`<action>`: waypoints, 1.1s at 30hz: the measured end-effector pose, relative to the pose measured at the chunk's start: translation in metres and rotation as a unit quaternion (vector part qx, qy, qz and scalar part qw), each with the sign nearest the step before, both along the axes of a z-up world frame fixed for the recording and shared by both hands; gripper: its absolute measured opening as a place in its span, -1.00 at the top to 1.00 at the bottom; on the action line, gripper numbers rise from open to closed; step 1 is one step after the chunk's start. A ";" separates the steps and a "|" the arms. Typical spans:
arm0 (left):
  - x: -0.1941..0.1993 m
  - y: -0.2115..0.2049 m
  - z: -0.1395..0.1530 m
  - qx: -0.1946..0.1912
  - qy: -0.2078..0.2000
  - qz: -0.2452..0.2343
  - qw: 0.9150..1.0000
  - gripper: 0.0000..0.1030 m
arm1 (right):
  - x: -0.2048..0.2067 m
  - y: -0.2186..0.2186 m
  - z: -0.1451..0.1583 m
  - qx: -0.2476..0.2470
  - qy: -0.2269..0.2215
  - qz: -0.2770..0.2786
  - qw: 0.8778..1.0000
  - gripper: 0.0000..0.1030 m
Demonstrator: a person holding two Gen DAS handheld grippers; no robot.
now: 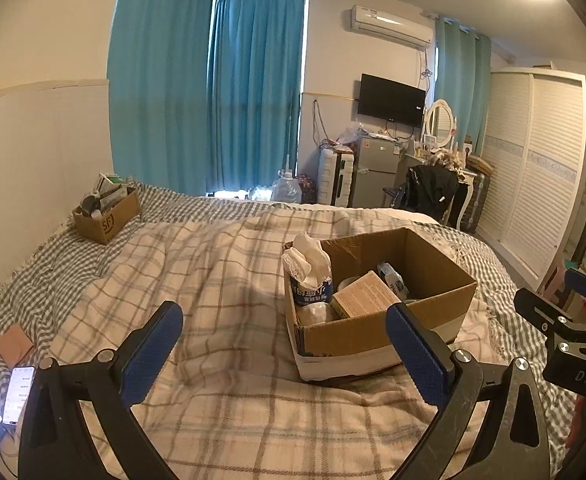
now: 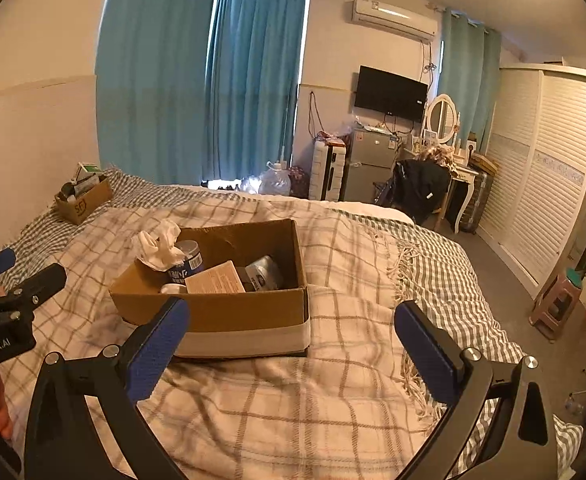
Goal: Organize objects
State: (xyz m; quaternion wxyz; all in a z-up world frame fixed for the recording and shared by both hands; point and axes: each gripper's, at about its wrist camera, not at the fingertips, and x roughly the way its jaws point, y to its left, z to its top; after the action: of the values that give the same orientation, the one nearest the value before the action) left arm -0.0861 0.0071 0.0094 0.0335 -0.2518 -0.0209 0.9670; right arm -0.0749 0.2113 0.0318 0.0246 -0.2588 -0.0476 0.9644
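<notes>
Though near, box [image 1: 377, 312] beyond gripper [image 1: 285, 352].

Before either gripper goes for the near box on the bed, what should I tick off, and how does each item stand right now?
1. Left gripper open, holding nothing: ok.
2. Right gripper open, holding nothing: ok.
3. Near box open-topped, contents reachable: ok.
4. Tissue pack upright, sticking above the box rim: ok.
5. Far box has room for more: cannot tell, looks full.
6. Box sits level on the rumpled blanket: cannot tell.
</notes>
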 end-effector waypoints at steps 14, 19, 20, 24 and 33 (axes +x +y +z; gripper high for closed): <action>-0.003 0.003 -0.003 0.003 -0.009 -0.002 1.000 -1.00 | -0.001 0.005 -0.008 -0.003 -0.005 -0.006 1.000 -0.99; -0.005 0.002 -0.005 0.004 -0.014 -0.001 1.000 -1.00 | -0.001 0.005 -0.010 -0.005 -0.008 -0.005 1.000 -0.99; -0.005 0.002 -0.005 0.005 -0.014 0.000 1.000 -1.00 | -0.002 0.005 -0.011 -0.004 -0.009 -0.004 1.000 -0.99; -0.004 0.001 -0.005 0.007 -0.015 0.002 1.000 -1.00 | -0.001 0.004 -0.012 -0.003 -0.009 -0.004 1.000 -0.99; 0.001 -0.001 -0.003 0.012 -0.012 0.000 1.000 -1.00 | 0.004 0.005 -0.011 -0.003 -0.006 -0.008 1.000 -0.99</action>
State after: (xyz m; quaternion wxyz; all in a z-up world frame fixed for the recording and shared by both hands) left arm -0.0855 0.0065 0.0064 0.0359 -0.2625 -0.0332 0.9637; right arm -0.0708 0.2165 0.0211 0.0317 -0.2651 -0.0428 0.9628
